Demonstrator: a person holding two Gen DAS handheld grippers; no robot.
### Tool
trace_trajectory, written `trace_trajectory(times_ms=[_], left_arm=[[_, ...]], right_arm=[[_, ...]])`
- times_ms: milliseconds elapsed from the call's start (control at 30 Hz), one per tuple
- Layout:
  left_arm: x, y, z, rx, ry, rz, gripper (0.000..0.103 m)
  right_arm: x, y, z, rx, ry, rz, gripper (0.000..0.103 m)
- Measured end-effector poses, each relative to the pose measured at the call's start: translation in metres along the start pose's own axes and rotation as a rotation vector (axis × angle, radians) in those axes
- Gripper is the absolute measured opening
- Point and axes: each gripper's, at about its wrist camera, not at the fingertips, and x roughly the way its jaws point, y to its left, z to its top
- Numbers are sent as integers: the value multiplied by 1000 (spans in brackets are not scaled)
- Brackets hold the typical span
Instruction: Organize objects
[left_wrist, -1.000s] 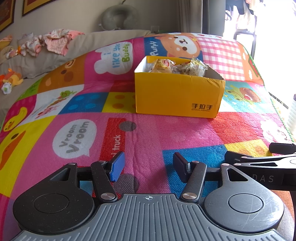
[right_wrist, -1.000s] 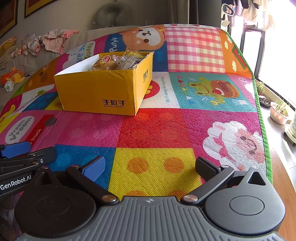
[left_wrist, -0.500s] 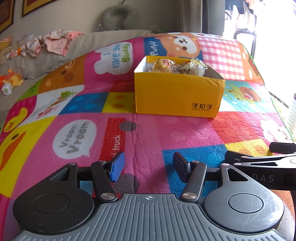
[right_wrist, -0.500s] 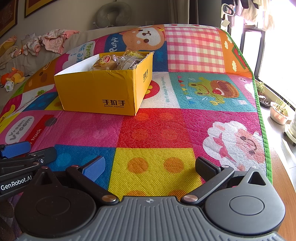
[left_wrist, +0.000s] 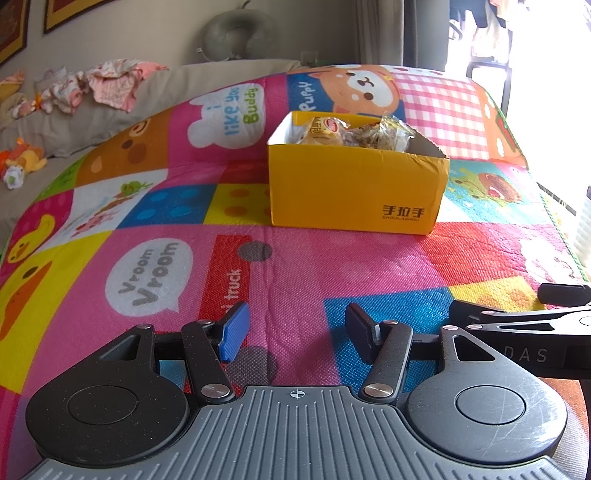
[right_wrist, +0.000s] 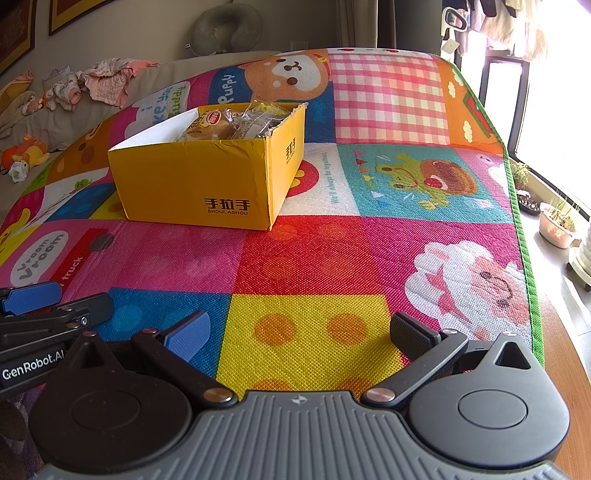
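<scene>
A yellow cardboard box (left_wrist: 354, 192) stands on the colourful play mat (left_wrist: 295, 266); it also shows in the right wrist view (right_wrist: 199, 184). Several wrapped snack packets (left_wrist: 351, 133) lie inside it, seen too in the right wrist view (right_wrist: 236, 123). My left gripper (left_wrist: 295, 334) is open and empty, low over the mat, well short of the box. My right gripper (right_wrist: 299, 338) is open and empty, to the right of the left one. Each gripper shows at the edge of the other's view.
A grey sofa back with baby clothes (left_wrist: 110, 83) and a neck pillow (left_wrist: 236, 33) lies beyond the mat. A plush toy (left_wrist: 22, 158) sits at far left. The mat's green edge (right_wrist: 524, 240) and potted plants (right_wrist: 557, 221) are at right.
</scene>
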Motion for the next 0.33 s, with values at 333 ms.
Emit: trace_trajectory(times_ms=[333], left_arm=[[1, 0, 1, 3, 1, 1, 62]], right_arm=[[0, 0, 0, 0, 0, 0, 103]])
